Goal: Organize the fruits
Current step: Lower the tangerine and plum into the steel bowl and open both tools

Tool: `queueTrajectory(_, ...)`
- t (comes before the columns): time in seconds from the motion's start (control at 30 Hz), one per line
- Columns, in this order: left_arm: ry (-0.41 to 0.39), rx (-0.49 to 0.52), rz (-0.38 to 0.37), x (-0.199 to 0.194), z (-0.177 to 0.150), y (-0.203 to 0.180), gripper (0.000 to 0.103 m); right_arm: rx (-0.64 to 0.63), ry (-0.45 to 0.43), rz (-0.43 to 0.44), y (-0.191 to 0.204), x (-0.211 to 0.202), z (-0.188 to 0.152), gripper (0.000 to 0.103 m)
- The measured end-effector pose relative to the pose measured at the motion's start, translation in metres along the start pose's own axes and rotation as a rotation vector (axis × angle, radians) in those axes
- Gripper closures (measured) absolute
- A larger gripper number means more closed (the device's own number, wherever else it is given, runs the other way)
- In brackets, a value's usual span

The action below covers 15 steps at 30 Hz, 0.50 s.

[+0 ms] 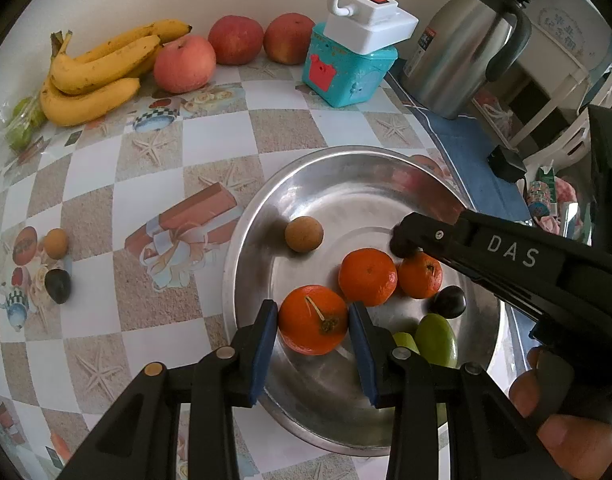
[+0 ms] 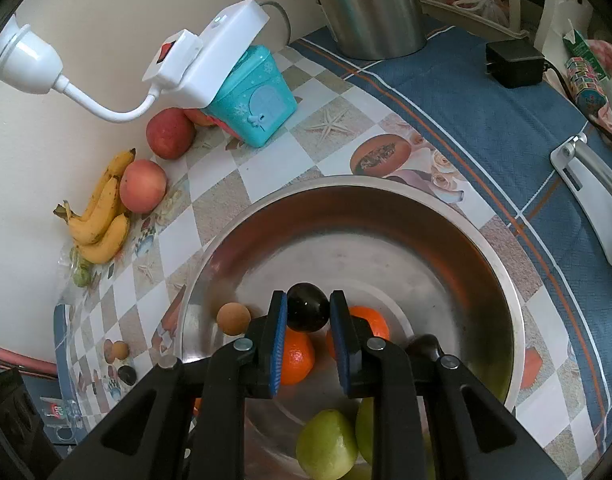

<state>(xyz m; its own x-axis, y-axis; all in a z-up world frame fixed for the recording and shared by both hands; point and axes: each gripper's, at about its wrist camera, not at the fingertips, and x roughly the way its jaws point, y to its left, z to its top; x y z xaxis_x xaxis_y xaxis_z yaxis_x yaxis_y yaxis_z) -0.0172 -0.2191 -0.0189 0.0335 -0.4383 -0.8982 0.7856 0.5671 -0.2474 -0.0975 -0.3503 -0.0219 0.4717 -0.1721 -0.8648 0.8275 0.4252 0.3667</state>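
Covering the table, checkered cloth (image 1: 210,136); left jaws pinch orange (image 1: 312,320) (right: dark plum (image 2: 307,307)).

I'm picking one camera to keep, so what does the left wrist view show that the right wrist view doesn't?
Only the left wrist view shows the left claw around an orange, and the kettle's handle. Only the right wrist view shows the black adapter and the white lamp head. Both show the steel bowl, bananas, apples, teal box, and the dark plum in the right claw.
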Motion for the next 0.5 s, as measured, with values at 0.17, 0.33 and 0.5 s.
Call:
queueTrajectory(0.17, 0.001, -0.001, 0.006, -0.001, 0.001, 0.0, 0.057, 0.001, 0.008, 0.008, 0.0, 0.001, 0.0, 0.079)
queueTrajectory(0.33, -0.018, -0.004, 0.006, -0.01, 0.004, 0.0, 0.048, -0.011, 0.005, -0.001, 0.003, -0.005, 0.002, 0.079)
queueTrajectory(0.5, -0.014, -0.039, -0.006, -0.018, 0.005, 0.008, 0.047, -0.031, 0.007, -0.007, 0.006, -0.01, 0.002, 0.079)
